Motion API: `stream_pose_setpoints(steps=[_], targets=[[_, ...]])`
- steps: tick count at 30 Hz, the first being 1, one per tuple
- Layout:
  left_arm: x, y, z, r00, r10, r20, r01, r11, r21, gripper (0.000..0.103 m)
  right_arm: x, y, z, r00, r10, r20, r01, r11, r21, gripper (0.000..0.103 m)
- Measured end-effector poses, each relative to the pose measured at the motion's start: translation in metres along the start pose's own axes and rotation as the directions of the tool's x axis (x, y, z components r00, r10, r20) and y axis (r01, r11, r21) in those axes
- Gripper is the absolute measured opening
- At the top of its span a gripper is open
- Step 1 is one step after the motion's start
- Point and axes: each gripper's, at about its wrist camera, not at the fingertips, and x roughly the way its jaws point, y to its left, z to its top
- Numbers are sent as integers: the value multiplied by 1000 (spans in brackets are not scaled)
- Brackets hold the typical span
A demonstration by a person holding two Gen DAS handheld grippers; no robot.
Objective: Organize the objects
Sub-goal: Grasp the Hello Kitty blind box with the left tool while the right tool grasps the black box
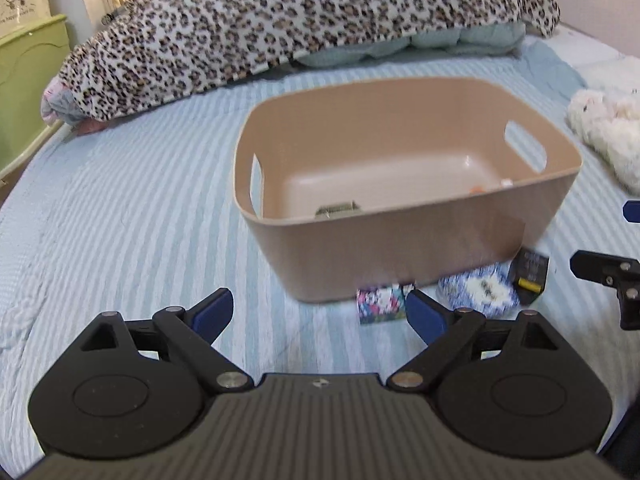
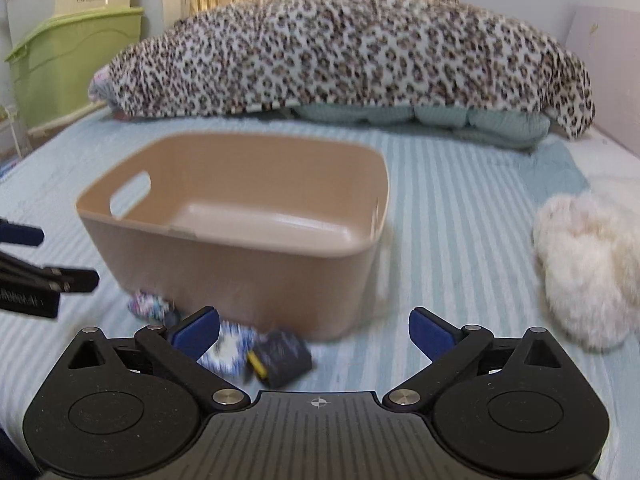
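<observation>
A tan plastic bin [image 1: 400,256] with handle cut-outs stands on the striped bed; it also shows in the right wrist view [image 2: 240,264]. Inside lie a small grey-green item [image 1: 337,210] and a small orange-white piece [image 1: 478,189]. In front of the bin lie a floral box [image 1: 380,305], a blue-white packet [image 1: 480,290] and a dark box with a yellow edge [image 1: 530,276]. The right wrist view shows them too: floral box [image 2: 150,306], packet [image 2: 230,350], dark box [image 2: 282,358]. My left gripper [image 1: 320,314] is open and empty. My right gripper [image 2: 314,332] is open and empty above the bed.
A leopard-print blanket [image 1: 304,20] covers pillows at the head of the bed. A fluffy white plush [image 2: 588,268] lies to the right. A green storage box [image 2: 76,64] stands beside the bed at left. The right gripper's fingers [image 1: 608,272] show at the left view's edge.
</observation>
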Motion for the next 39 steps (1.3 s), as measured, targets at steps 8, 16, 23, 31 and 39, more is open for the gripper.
stream_pose_setpoints(steps=[8, 16, 23, 31, 39], targets=[[33, 3, -12, 991, -54, -124, 54, 999, -8, 93, 27, 2, -24, 993, -27, -118, 24, 999, -27, 102], [62, -16, -15, 982, -59, -179, 62, 998, 7, 93, 55, 6, -32, 983, -21, -185, 9, 998, -64, 102], [78, -23, -13, 986, -52, -159, 45, 998, -45, 93, 73, 8, -33, 982, -9, -191, -3, 998, -64, 100], [93, -26, -10, 986, -45, -158, 28, 994, -109, 89, 80, 10, -34, 988, -4, -153, -3, 999, -46, 92], [85, -16, -11, 983, -103, -149, 86, 989, -117, 35, 72, 17, -37, 992, 29, -119, -34, 999, -42, 56]])
